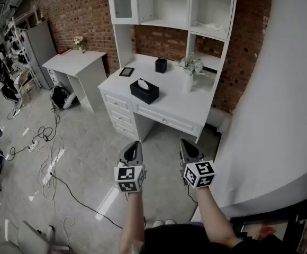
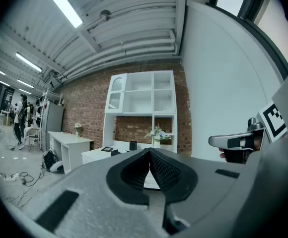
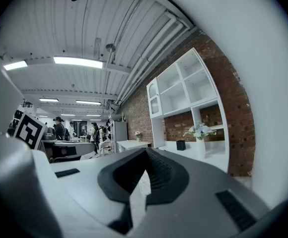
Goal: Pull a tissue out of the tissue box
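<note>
A black tissue box (image 1: 144,92) with a white tissue (image 1: 143,83) sticking out of its top sits on the white desk (image 1: 169,107), near the front left. My left gripper (image 1: 134,146) and right gripper (image 1: 186,146) hang side by side over the floor, well short of the desk and pointing toward it. In the left gripper view the left gripper (image 2: 149,152) is shut and holds nothing. In the right gripper view the right gripper (image 3: 145,153) is likewise shut and holds nothing. In both gripper views the jaws hide most of the box.
On the desk also stand a small black holder (image 1: 160,65), a vase of flowers (image 1: 189,70) and a dark tablet (image 1: 126,71). A white hutch (image 1: 169,4) rises above it. A second desk (image 1: 74,62) stands left, cables (image 1: 47,142) cross the floor, and a white curved wall (image 1: 280,115) is close on the right.
</note>
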